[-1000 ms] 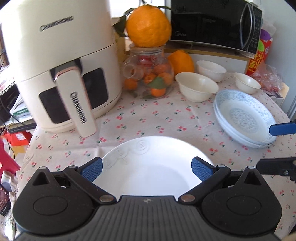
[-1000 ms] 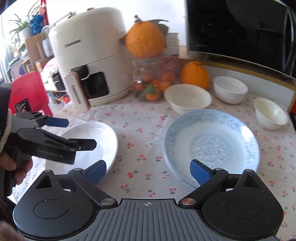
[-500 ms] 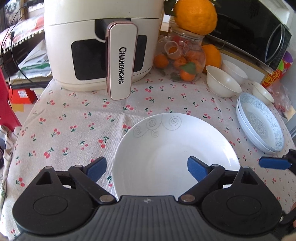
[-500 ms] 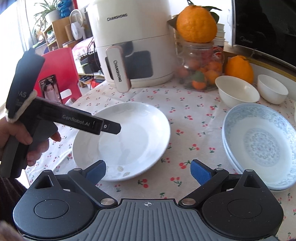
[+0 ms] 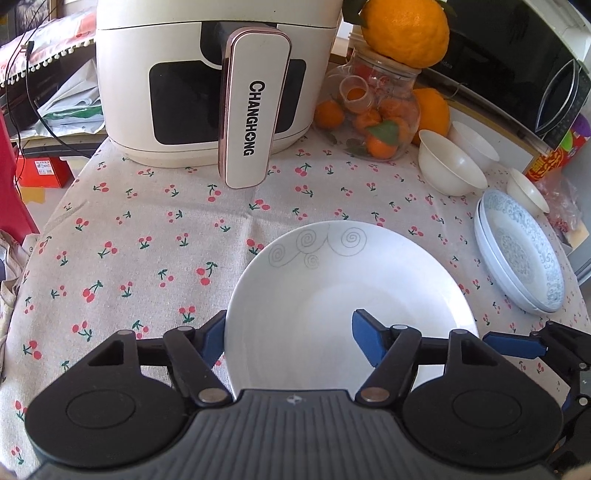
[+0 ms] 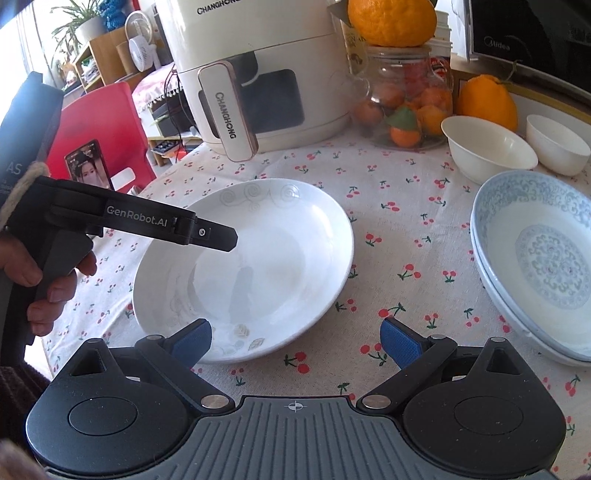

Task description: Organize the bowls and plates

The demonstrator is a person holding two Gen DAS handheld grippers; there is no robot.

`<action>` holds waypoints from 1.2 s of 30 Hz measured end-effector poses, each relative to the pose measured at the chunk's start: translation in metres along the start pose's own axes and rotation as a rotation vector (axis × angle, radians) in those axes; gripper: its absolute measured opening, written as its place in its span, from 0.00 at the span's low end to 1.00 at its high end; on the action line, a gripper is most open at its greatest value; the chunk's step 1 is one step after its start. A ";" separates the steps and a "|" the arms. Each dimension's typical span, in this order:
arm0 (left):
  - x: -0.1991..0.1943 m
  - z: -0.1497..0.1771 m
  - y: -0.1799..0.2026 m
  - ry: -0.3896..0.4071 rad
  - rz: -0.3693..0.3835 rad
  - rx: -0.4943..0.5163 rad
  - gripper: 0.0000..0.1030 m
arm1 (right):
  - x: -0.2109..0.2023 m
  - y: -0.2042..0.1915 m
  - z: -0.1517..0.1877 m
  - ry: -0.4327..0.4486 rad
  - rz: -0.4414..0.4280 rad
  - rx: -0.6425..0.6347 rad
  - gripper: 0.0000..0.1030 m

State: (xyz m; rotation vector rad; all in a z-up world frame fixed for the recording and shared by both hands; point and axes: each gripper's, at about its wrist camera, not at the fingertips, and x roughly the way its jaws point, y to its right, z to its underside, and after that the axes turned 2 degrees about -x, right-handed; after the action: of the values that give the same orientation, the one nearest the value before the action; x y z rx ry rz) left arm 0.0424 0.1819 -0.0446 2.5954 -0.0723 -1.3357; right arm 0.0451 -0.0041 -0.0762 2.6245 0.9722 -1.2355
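A white plate (image 5: 332,295) with faint grey spiral marks near its far rim is seen lying on the cherry-print tablecloth (image 5: 147,229), in front of the white Changhong air fryer (image 5: 221,92). The left gripper (image 5: 288,338) is positioned at the plate's near-left edge: its jaws have just been closing, and the plate's rim is placed between them, with one blue pad outside the rim and the other over the plate's inner surface. The pads are not seen to press on the plate; a gap is still shown on the inner side.

In the right wrist view, the left gripper (image 6: 221,238) is seen from the side, held by a hand (image 6: 40,280) at the left edge, its finger reaching over the plate (image 6: 258,258). The right gripper (image 6: 295,339) is held with jaws spread wide and nothing between them; its left pad is seen over the plate's near rim, its right pad over the bare cloth.

To the right, two blue-patterned plates (image 6: 535,258) are stacked, well apart from the white plate. Behind them, three white bowls (image 5: 450,170) are set near a glass jar of small oranges (image 5: 373,122), on which a large orange (image 5: 404,29) is perched. A black microwave (image 5: 517,62) is seen at the back.
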 end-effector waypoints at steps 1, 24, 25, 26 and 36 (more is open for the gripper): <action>0.000 0.000 0.000 0.000 -0.004 -0.001 0.62 | 0.001 0.001 0.000 -0.002 -0.004 0.006 0.96; -0.002 0.002 0.002 0.003 -0.028 0.017 0.31 | -0.005 0.006 -0.006 0.047 0.038 0.049 0.56; -0.003 0.002 0.002 0.004 -0.017 0.012 0.29 | -0.005 0.009 -0.007 0.052 0.052 0.059 0.51; -0.003 0.002 0.002 0.005 -0.007 0.009 0.28 | -0.005 0.011 -0.007 0.055 0.065 0.067 0.50; -0.010 0.001 0.009 0.063 0.025 0.034 0.26 | -0.014 0.021 -0.012 0.101 0.117 0.098 0.46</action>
State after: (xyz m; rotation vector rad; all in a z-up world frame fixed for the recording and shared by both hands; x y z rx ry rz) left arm 0.0364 0.1741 -0.0345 2.6535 -0.1182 -1.2547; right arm 0.0584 -0.0240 -0.0624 2.7984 0.7775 -1.1621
